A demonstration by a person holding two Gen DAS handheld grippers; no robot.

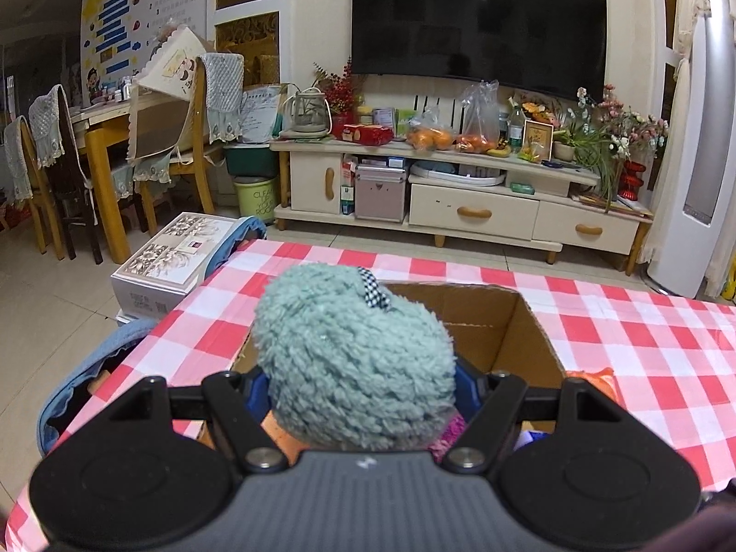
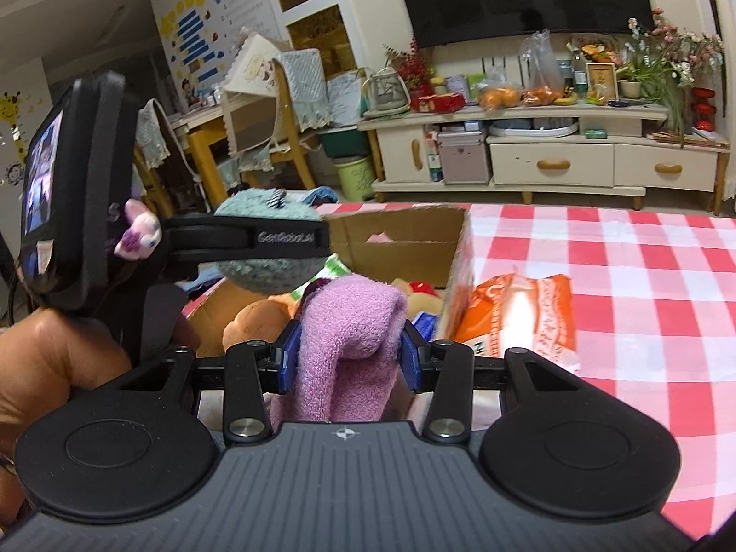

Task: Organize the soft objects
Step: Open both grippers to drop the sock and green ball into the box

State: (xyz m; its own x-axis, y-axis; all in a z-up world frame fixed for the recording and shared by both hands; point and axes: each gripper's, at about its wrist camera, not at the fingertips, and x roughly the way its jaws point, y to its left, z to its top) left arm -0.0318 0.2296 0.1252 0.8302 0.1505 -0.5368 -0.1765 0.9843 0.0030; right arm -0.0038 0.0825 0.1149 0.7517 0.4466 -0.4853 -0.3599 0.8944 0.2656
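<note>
My left gripper [image 1: 361,386] is shut on a fluffy teal plush toy [image 1: 354,354] with a small checked bow, held above the open cardboard box [image 1: 515,326] on the checked tablecloth. In the right wrist view the same teal toy [image 2: 271,234] shows between the left gripper's fingers [image 2: 257,239], over the box [image 2: 405,234]. My right gripper [image 2: 349,359] is shut on a pink fuzzy sock [image 2: 349,336], just short of the box's near side. Several soft toys [image 2: 257,322] lie inside the box.
An orange plastic packet [image 2: 520,317] lies on the red-and-white cloth [image 2: 621,276] right of the box. A person's hand [image 2: 55,368] holds the left gripper at the left. Beyond the table stand a TV cabinet [image 1: 460,184], chairs [image 1: 184,138] and a patterned carton [image 1: 170,257].
</note>
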